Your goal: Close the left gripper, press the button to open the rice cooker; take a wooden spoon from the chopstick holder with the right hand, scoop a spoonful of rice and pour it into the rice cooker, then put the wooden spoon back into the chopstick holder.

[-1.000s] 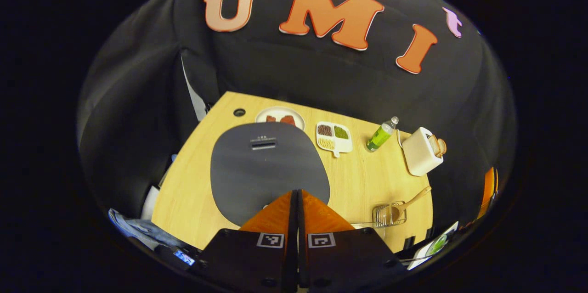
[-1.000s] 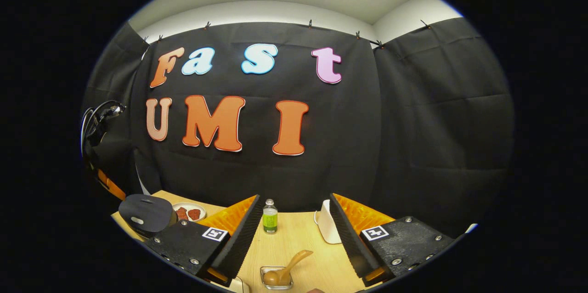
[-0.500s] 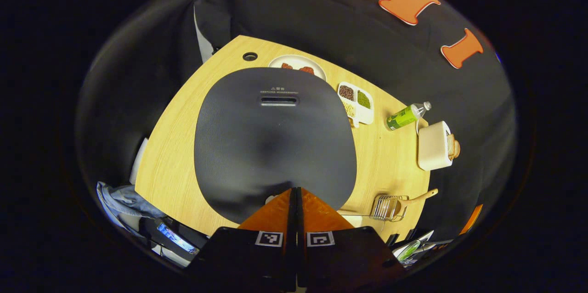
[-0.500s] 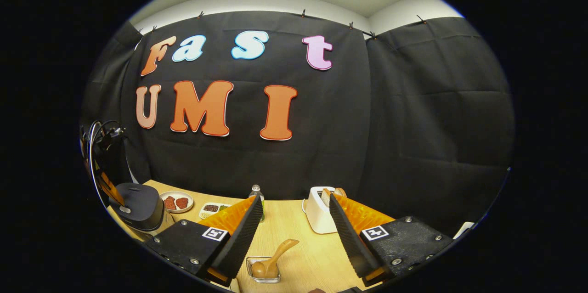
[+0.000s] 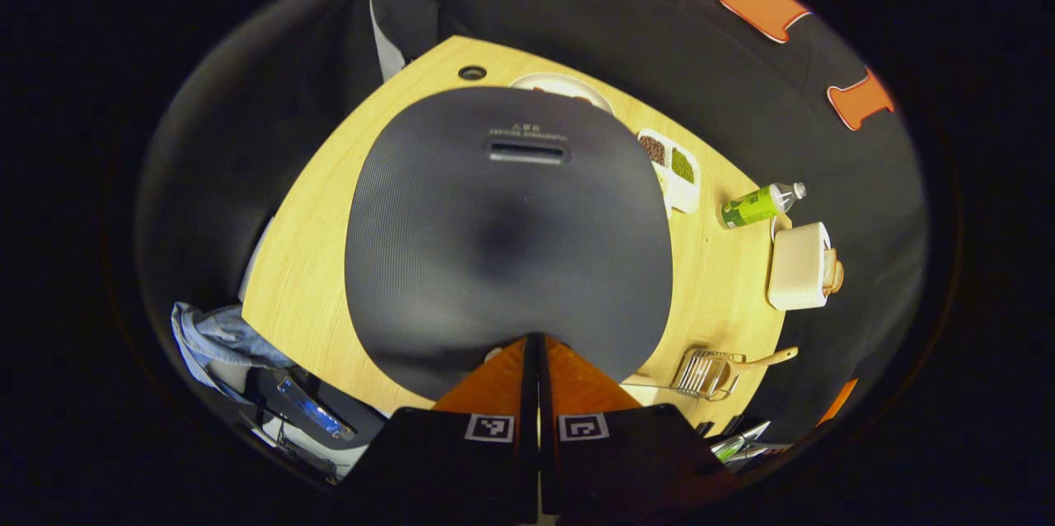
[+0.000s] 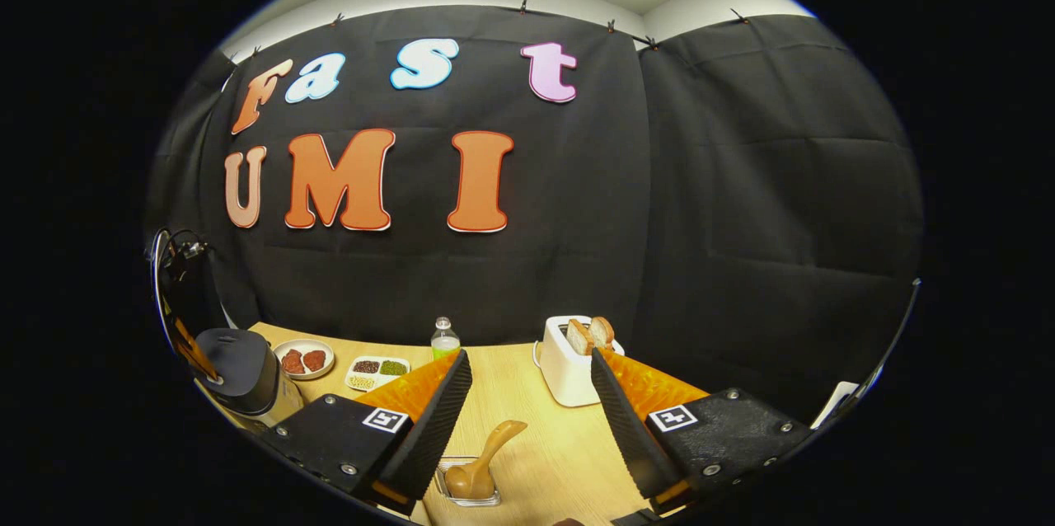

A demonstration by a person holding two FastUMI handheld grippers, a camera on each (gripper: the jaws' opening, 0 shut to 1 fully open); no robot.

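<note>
The dark grey rice cooker [image 5: 507,229] has its lid down. My left gripper [image 5: 534,338] is shut with nothing in it, tips at the lid's near edge, hiding the button. In the right gripper view the cooker [image 6: 239,373] stands at the table's far left, with the left gripper [image 6: 191,345] right above its front. The wooden spoon [image 6: 482,468] leans bowl-down in a small wire holder [image 6: 468,497]. My right gripper [image 6: 528,361] is open above and short of it, touching nothing. In the left gripper view the spoon [image 5: 762,360] sticks out of the holder [image 5: 700,372].
On the wooden table [image 6: 527,419] stand a white toaster [image 6: 569,361] with bread slices, a green bottle [image 6: 445,338], a divided dish of grains [image 6: 377,371] and a plate with red pieces [image 6: 303,359]. A hole [image 5: 471,72] sits at the table's far corner.
My left gripper, still shut, has come down close to the cooker lid, which looms larger. My right gripper has tilted down, bringing more of the table into view; it stays open.
</note>
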